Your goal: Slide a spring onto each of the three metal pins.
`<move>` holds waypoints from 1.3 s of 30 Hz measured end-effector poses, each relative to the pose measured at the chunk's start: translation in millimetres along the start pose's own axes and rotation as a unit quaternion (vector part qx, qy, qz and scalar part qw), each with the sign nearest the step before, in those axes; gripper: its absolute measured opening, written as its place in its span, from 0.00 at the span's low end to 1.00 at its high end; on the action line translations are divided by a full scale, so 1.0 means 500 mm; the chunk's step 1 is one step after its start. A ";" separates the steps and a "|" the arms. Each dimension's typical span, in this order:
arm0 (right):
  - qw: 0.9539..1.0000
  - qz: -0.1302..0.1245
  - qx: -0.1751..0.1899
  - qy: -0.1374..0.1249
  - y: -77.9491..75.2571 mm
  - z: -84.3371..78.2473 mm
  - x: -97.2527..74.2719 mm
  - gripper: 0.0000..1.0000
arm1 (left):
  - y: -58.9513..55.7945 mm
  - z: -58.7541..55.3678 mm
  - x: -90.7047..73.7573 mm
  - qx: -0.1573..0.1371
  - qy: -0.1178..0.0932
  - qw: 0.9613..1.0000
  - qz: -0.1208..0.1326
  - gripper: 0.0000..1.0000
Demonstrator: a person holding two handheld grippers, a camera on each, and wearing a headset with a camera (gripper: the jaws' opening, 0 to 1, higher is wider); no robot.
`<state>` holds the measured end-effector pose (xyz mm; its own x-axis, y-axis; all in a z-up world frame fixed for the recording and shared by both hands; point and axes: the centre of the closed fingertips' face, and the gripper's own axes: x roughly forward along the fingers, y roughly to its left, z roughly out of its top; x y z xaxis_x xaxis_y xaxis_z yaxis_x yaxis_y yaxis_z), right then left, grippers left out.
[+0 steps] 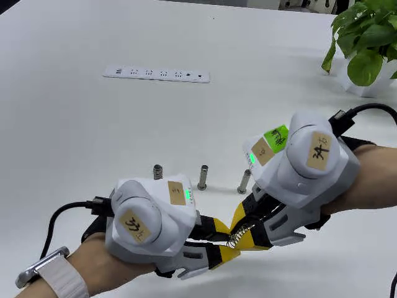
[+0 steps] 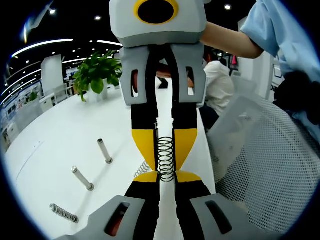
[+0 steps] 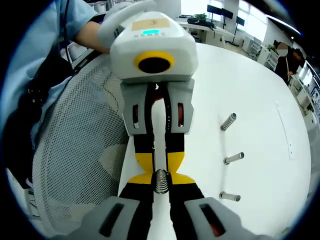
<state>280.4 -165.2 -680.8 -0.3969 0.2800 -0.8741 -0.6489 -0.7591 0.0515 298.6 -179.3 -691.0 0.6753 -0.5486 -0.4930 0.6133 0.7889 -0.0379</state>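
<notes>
Three metal pins stand in a row on the white table. The left pin (image 1: 157, 171) (image 2: 64, 213) (image 3: 228, 121) carries a spring; the middle pin (image 1: 203, 177) (image 2: 82, 178) (image 3: 233, 158) and the right pin (image 1: 244, 180) (image 2: 105, 151) (image 3: 229, 196) are bare. Near the table's front edge my left gripper (image 1: 224, 245) (image 2: 165, 177) and right gripper (image 1: 240, 230) (image 3: 160, 181) meet tip to tip. A loose spring (image 1: 236, 237) (image 2: 165, 159) (image 3: 160, 181) sits between both pairs of yellow tips, which are closed on it. Another spring (image 2: 141, 169) lies on the table just behind.
A white power strip (image 1: 156, 74) lies far back on the table. A potted plant (image 1: 363, 37) stands at the back right corner. A white mesh chair (image 2: 260, 150) (image 3: 75, 150) is just off the table's near edge, below the grippers.
</notes>
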 end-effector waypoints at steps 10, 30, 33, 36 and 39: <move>1.000 0.003 -0.013 0.004 -0.001 0.007 -0.005 0.12 | 0.003 0.007 -0.008 -0.030 -0.018 0.999 0.015 0.16; 1.000 -0.006 -0.014 0.009 -0.021 0.002 -0.013 0.12 | 0.082 -0.028 -0.079 -0.095 -0.031 0.987 0.126 0.68; 1.000 -0.006 -0.015 0.011 -0.024 0.000 -0.012 0.12 | 0.095 -0.031 -0.096 -0.107 -0.040 0.983 0.141 0.75; 1.000 -0.004 -0.014 0.012 -0.025 -0.002 -0.011 0.12 | 0.102 -0.037 -0.111 -0.130 -0.042 0.979 0.148 0.82; 1.000 -0.003 -0.016 0.015 -0.026 -0.005 -0.011 0.12 | 0.115 -0.044 -0.126 -0.136 -0.043 0.976 0.164 0.92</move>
<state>292.8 -158.5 -678.1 -0.3722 0.2673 -0.8888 -0.6307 -0.7754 0.0309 282.3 -93.2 -681.2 0.8562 -0.2670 -0.4423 0.2356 0.9637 -0.1257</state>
